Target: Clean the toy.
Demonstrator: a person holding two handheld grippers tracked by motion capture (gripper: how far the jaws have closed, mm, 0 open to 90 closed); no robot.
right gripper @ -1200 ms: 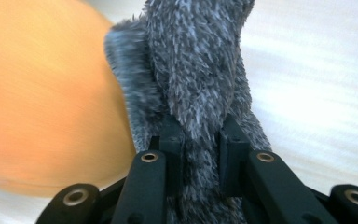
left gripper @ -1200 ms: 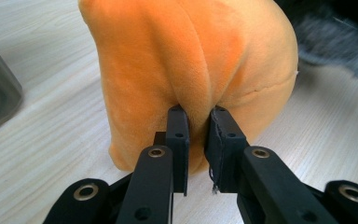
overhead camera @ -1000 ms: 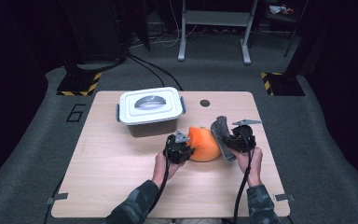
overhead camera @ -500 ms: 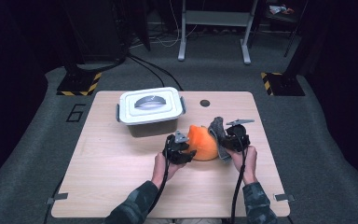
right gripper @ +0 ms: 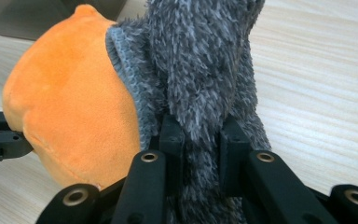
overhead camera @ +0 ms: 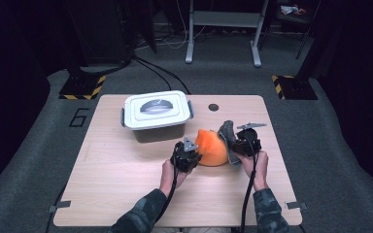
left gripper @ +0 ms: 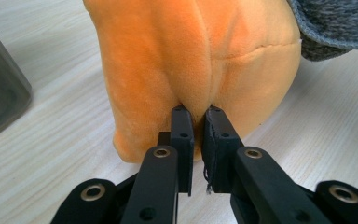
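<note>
**Both grippers clamped on the plush, hands drawn slightly closer**

Since the earlier frames the right gripper (overhead camera: 240,144) has slid a little inward and toward the person, carrying the grey fuzzy cloth (overhead camera: 227,132) with it, while the left gripper (overhead camera: 190,156) has barely shifted. The orange plush (overhead camera: 211,147) sits on the wooden table (overhead camera: 126,179) directly between the two grippers, touching both.

From the left gripper view, the jaws are nearly together, pinching a fold of the orange plush (left gripper: 200,60) right at their tips; a corner of the grey cloth (left gripper: 340,23) lies beyond, up and to the right of them. From the right gripper view, the jaws are closed onto a thick bunch of the grey fuzzy cloth (right gripper: 200,70), which rises straight ahead of them, with the orange plush (right gripper: 70,116) pressed against it just to their left.

Beyond the left gripper stands a white lidded box (overhead camera: 156,114), near it but apart. A painted "6" (overhead camera: 79,117) reads on the floor, well off to the left of the left gripper.
</note>
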